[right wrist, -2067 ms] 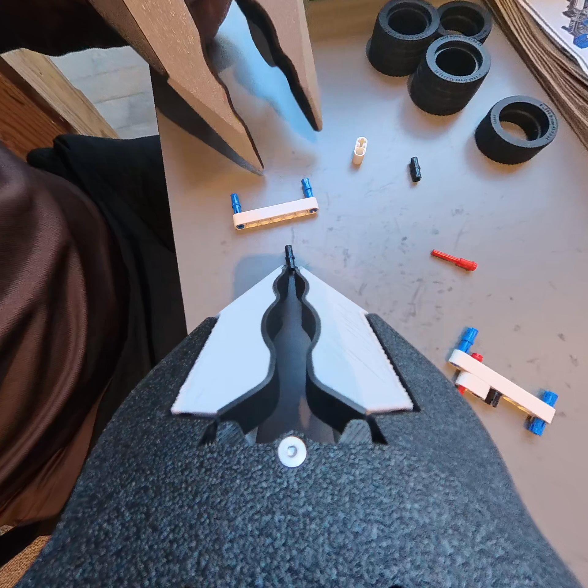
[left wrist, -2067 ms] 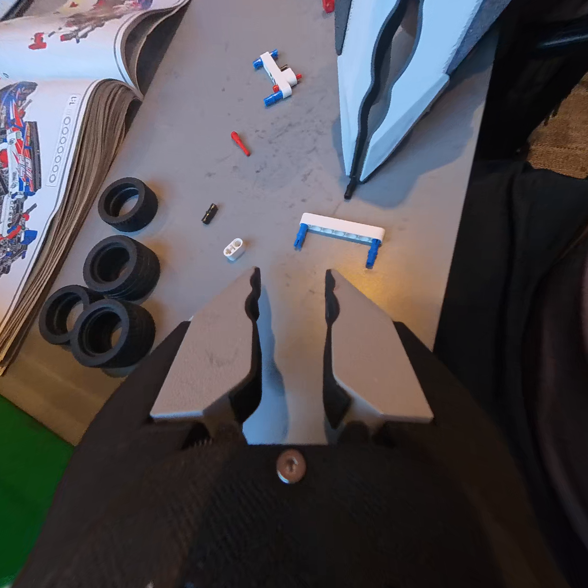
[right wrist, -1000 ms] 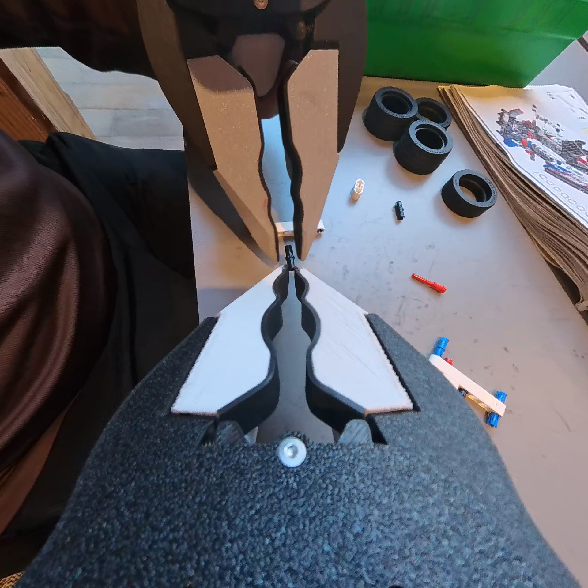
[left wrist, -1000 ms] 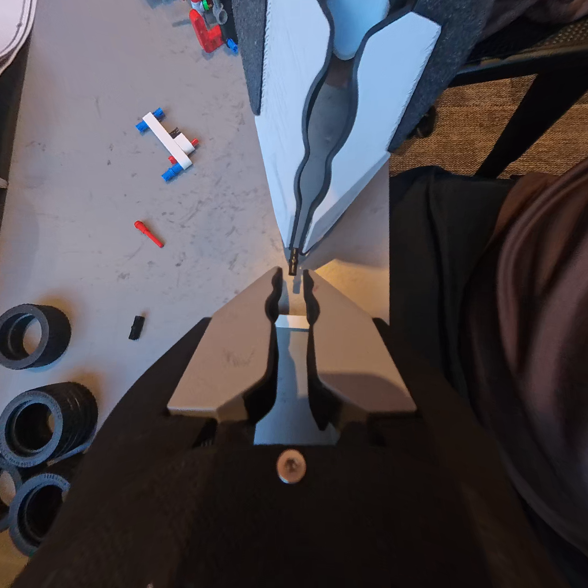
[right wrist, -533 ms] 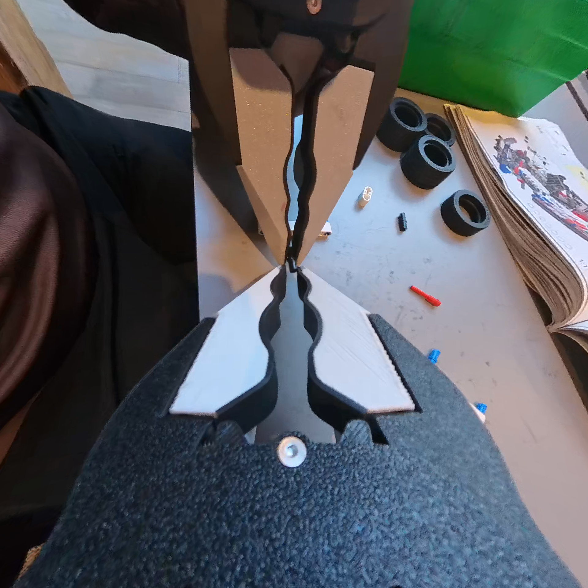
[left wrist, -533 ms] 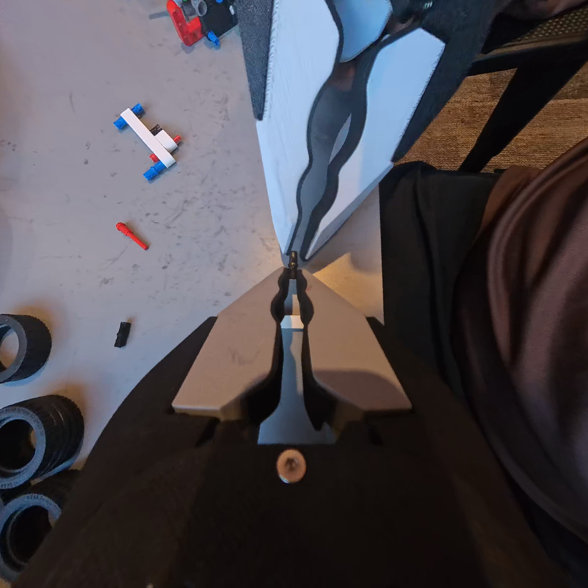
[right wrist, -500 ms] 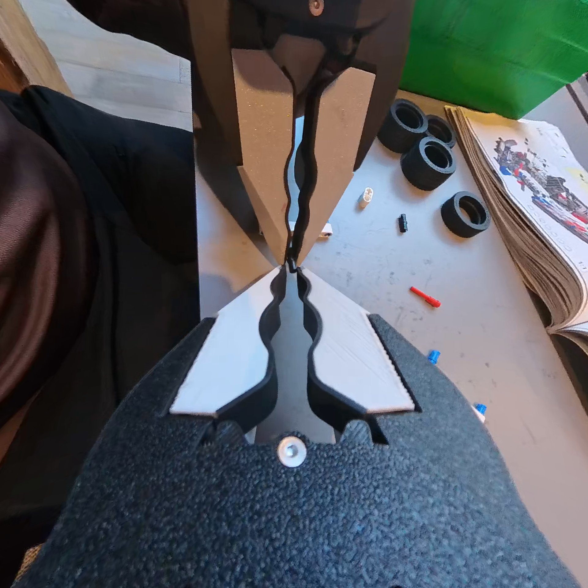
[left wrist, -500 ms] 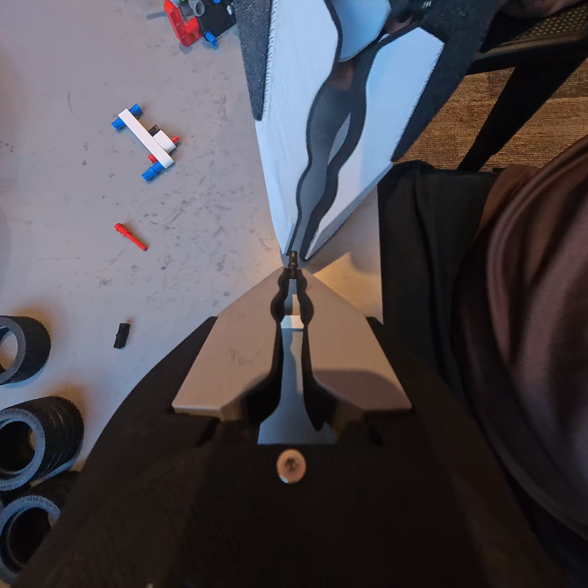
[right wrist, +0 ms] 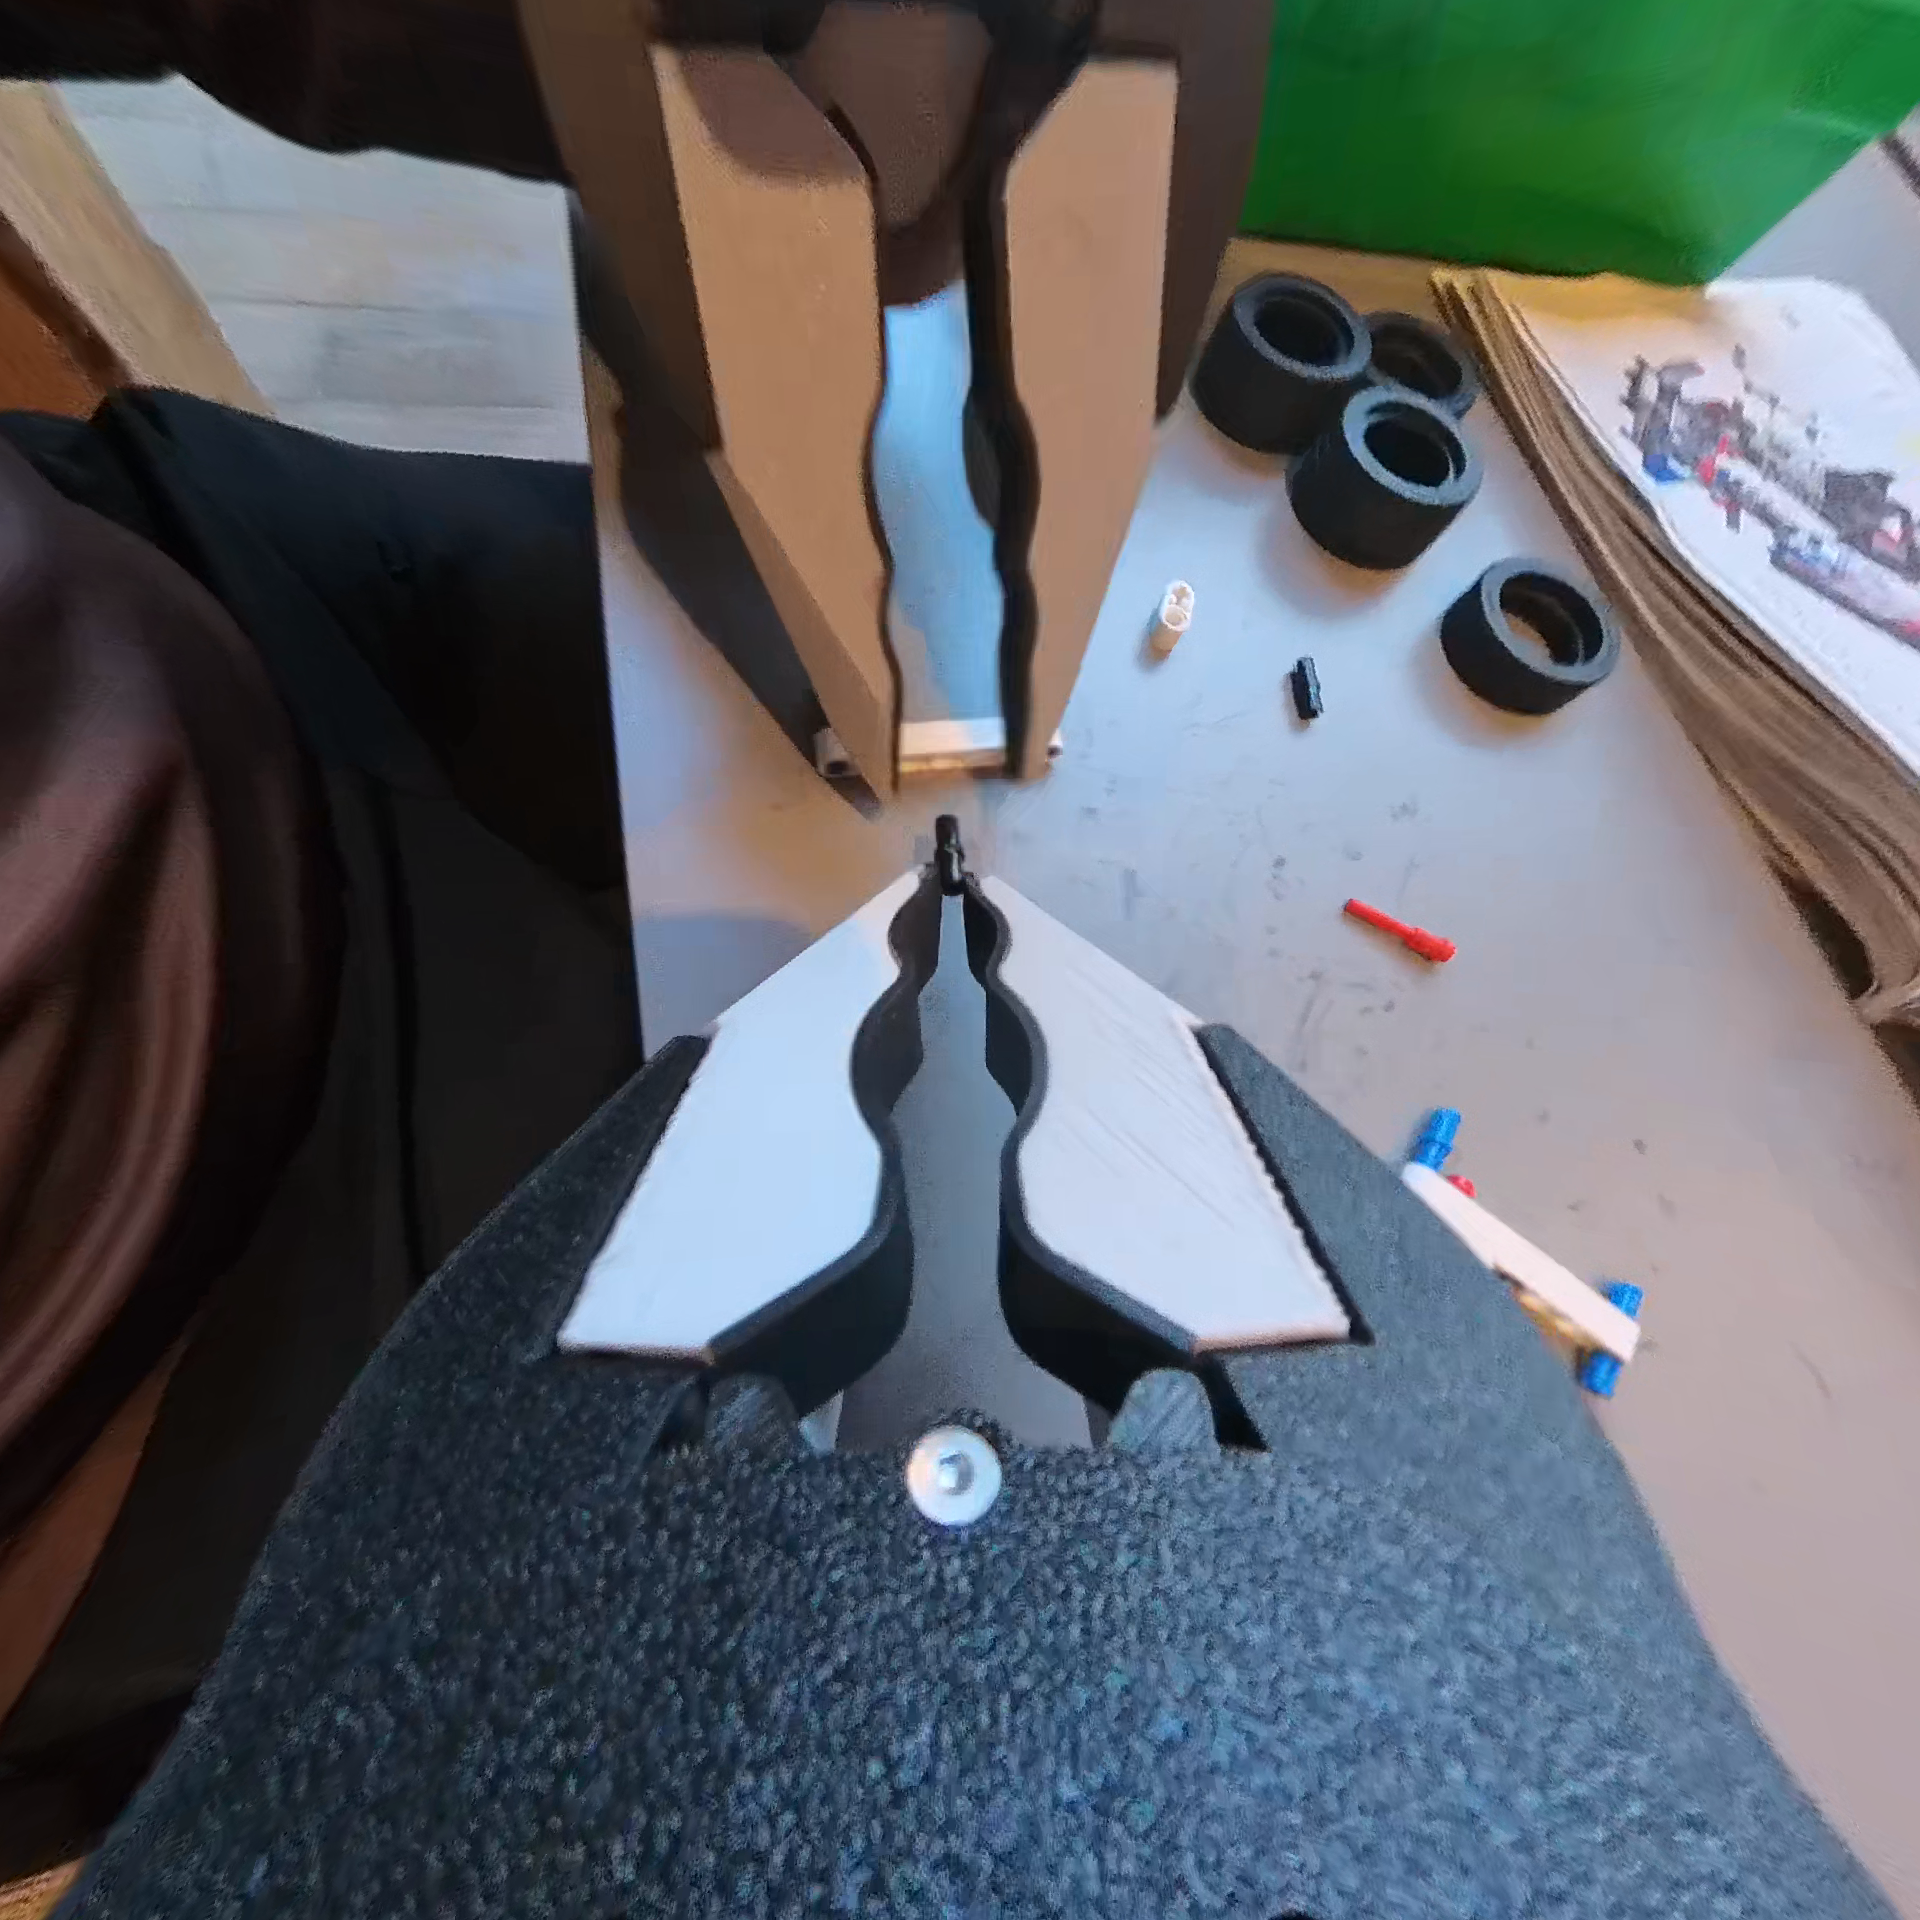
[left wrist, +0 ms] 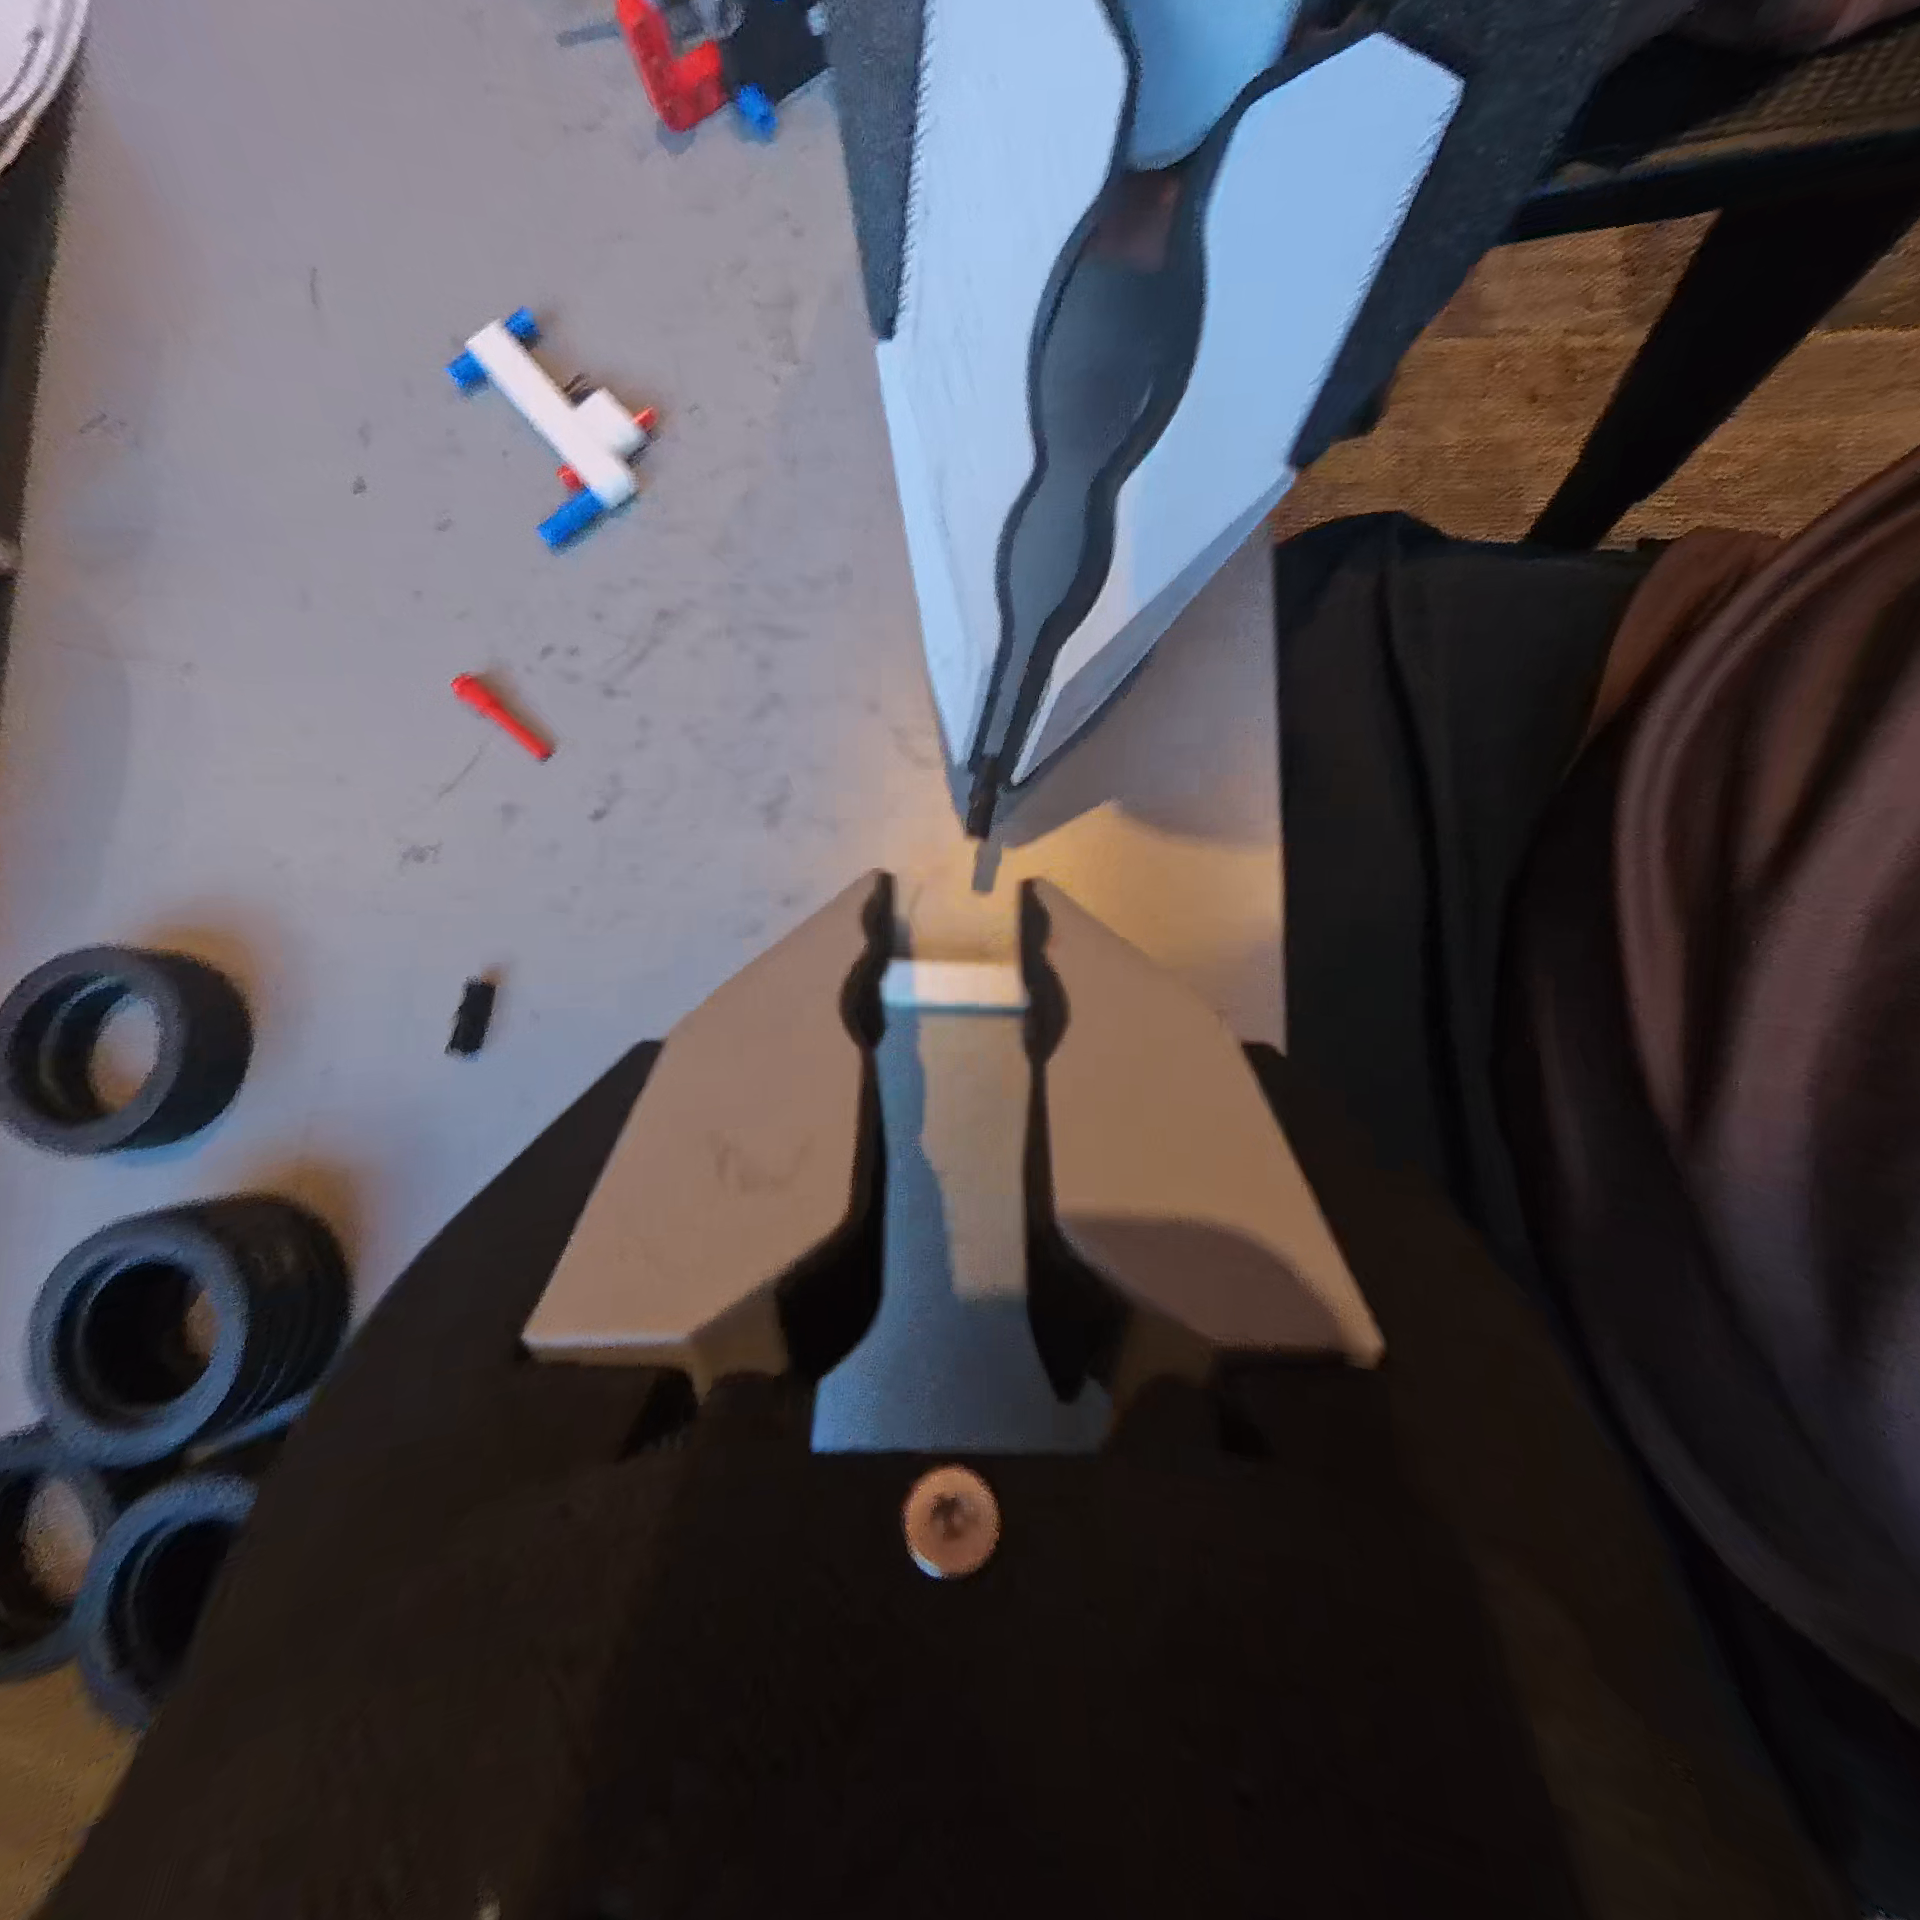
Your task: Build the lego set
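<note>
My right gripper [right wrist: 945,883] is shut on a small black pin [right wrist: 945,842], which sticks out past its tips. In the left wrist view it [left wrist: 982,800] comes down from above with the pin [left wrist: 979,826]. My left gripper [left wrist: 954,899] is open and faces it tip to tip, a short gap from the pin. A white beam [left wrist: 951,987] lies on the table between the left fingers. In the right wrist view the beam [right wrist: 951,746] runs across behind the left gripper [right wrist: 951,774], with its ends showing on both sides.
On the grey table [left wrist: 260,623] lie a white sub-assembly with blue pins [left wrist: 551,426], a red pin [left wrist: 502,717], a loose black pin [left wrist: 471,1016], a small white connector [right wrist: 1172,615] and several black tyres [right wrist: 1382,478]. An open instruction booklet [right wrist: 1766,582] lies beside them. A person's dark clothing [left wrist: 1558,935] meets the table edge. The grippers are tip to tip, or close to it. About 7 centimetres separates my left fingertips from the small white connector [right wrist: 1172,615].
My left gripper was closed against the black pin half a second ago. It has opened and drawn back a little. The right gripper still holds the pin.
</note>
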Demonstrator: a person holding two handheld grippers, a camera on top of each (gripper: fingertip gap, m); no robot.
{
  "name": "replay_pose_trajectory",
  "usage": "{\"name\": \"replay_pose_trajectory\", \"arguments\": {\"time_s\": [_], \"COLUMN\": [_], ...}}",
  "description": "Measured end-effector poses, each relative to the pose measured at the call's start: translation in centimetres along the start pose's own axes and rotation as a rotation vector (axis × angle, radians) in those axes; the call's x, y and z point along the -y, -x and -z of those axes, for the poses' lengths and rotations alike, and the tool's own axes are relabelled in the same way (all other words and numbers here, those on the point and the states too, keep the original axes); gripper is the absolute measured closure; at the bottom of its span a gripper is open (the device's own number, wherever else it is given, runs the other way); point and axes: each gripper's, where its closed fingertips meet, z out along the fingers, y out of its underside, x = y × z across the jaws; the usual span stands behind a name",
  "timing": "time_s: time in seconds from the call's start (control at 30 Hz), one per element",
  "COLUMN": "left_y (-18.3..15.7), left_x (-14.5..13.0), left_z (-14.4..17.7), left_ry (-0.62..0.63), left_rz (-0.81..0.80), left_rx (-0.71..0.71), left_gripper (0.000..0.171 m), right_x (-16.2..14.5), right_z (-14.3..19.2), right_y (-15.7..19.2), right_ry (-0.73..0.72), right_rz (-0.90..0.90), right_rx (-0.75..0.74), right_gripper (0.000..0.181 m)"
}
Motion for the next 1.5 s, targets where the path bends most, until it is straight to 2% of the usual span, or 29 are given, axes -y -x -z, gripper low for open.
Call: {"name": "replay_pose_trajectory", "arguments": {"time_s": [0.07,0.3,0.43,0.53,1.1,1.2,1.5], "left_y": [0.9,0.4,0.1,-0.2,-0.2,-0.2,-0.2], "left_x": [-0.7,-2.8,-2.5,-2.2,-2.2,-2.2,-2.3], "left_z": [0.9,0.4,0.1,0.0,-0.1,-0.1,0.0], "left_ry": [0.020,0.118,0.111,0.104,0.056,0.042,-0.002], "left_rz": [0.037,0.051,0.046,0.030,0.008,0.000,0.007], "left_rx": [0.028,-0.018,-0.040,-0.053,-0.079,-0.094,-0.099], "left_gripper": [0.120,0.104,0.105,0.117,0.117,0.117,0.117], "right_x": [-0.1,-0.3,-0.7,-0.3,0.4,0.0,0.0], "right_z": [-0.1,-1.2,-1.7,-1.8,-2.4,-2.5,-2.8], "right_y": [-0.3,-0.4,-0.2,0.0,0.4,0.7,0.6], "right_ry": [0.006,0.058,0.097,0.084,0.071,0.088,0.095], "right_rz": [-0.065,-0.182,-0.195,-0.208,-0.205,-0.149,-0.069], "right_rx": [0.010,0.046,0.066,0.087,0.145,0.173,0.104], "right_gripper": [0.178,0.178,0.178,0.178,0.178,0.178,0.179]}}
